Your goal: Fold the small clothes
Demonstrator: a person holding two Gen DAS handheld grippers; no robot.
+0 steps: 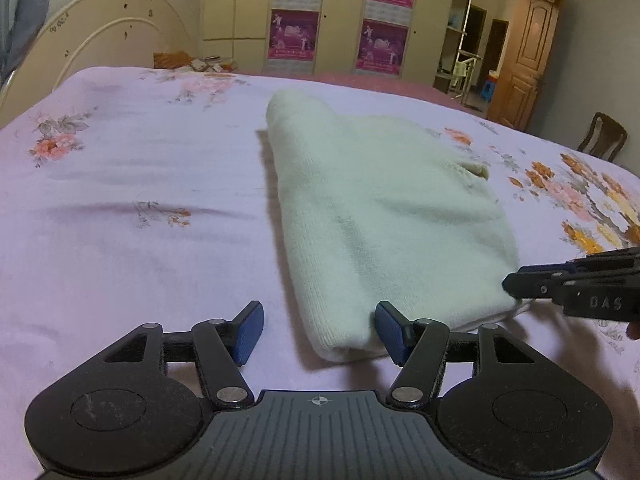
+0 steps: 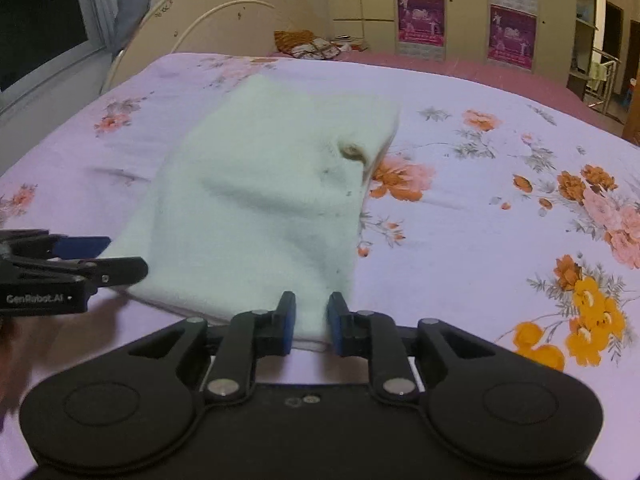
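A pale cream knit garment lies folded into a thick flat rectangle on the floral lilac bedsheet. My left gripper stands open at its near left corner, and the corner lies between the pads close to the right pad. In the right wrist view the garment has a small hole-like opening near its right edge. My right gripper is at the near right corner with its jaws a narrow gap apart. The cloth's edge lies flat in that gap, not lifted. Each gripper shows in the other's view: the right gripper, the left gripper.
The bedsheet spreads wide on both sides of the garment. A curved headboard and small items are at the far end. Wardrobes with purple posters, a wooden door and a chair stand beyond the bed.
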